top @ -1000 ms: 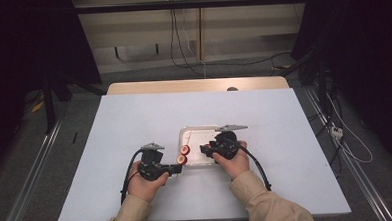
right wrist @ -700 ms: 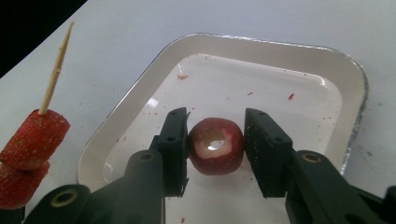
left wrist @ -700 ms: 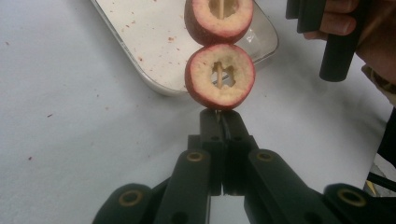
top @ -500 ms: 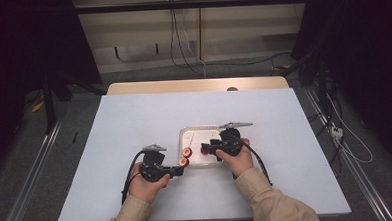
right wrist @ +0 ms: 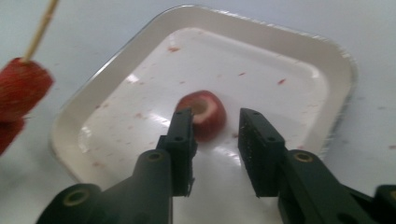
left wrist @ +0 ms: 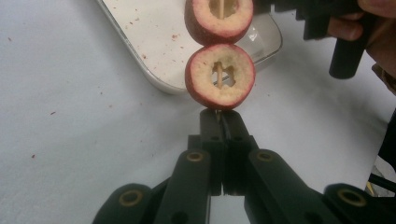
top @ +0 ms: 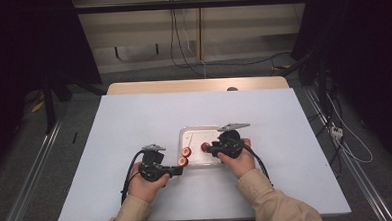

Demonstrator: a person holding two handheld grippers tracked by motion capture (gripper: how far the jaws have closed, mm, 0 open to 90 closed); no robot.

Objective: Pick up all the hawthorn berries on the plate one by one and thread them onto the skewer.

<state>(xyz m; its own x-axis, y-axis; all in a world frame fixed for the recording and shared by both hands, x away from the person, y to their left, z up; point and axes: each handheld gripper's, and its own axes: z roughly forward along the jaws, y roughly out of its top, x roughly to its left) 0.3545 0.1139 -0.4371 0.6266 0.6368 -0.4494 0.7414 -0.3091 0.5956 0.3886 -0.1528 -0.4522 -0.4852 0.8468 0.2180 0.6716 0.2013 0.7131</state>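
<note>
White tray (right wrist: 336, 70) with one red cored fruit piece (right wrist: 203, 114)

Item count: fruit pieces, skewer, tray, grippers.

Three cored red fruit pieces are counted: two (left wrist: 220, 77) (left wrist: 218, 18) threaded on one wooden skewer (right wrist: 41, 29), one (right wrist: 203, 113) lying loose in the single white tray (right wrist: 322, 56). Two grippers (top: 176, 170) (top: 209, 149) are counted.
</note>
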